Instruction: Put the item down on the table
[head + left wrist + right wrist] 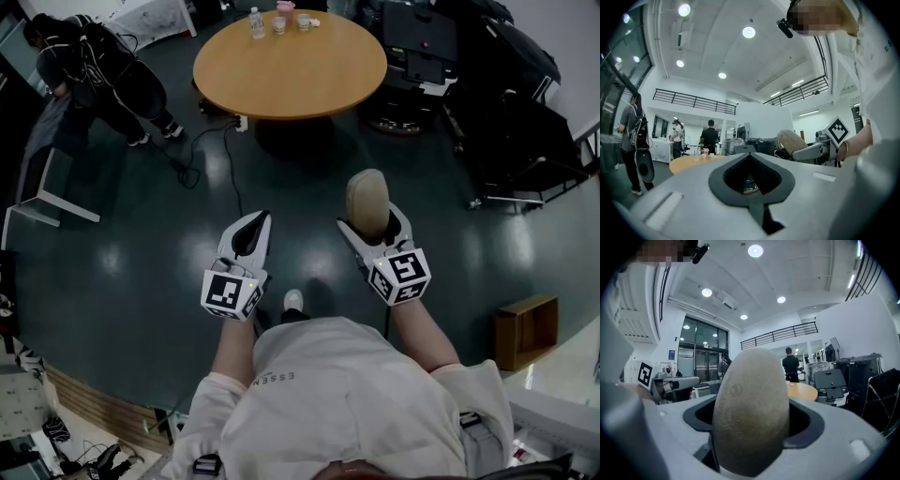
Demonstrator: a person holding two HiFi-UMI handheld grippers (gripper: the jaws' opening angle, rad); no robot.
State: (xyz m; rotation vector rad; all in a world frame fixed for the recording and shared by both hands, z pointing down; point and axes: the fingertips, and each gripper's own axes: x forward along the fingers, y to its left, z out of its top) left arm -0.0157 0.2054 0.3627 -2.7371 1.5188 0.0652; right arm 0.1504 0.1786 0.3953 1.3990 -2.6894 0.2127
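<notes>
Standing on the dark green floor [141, 272], a person carries a tan, egg-shaped item [751, 408] pinched in the right claw [373, 225]. The jaws are spread wide around its broad middle, and its blunt end sticks up clear of them. The grip looks secure enough for carrying. The left claw [251, 225] is pressed together on nothing and held level alongside, apparently just kept out of the way. The round, orange-brown wooden tabletop [291, 70] lies well ahead, bare on its near side, with small cups and a bottle [279, 19] clustered at the far edge. The item has yet to reach it, so the carry probably comes first.
</notes>
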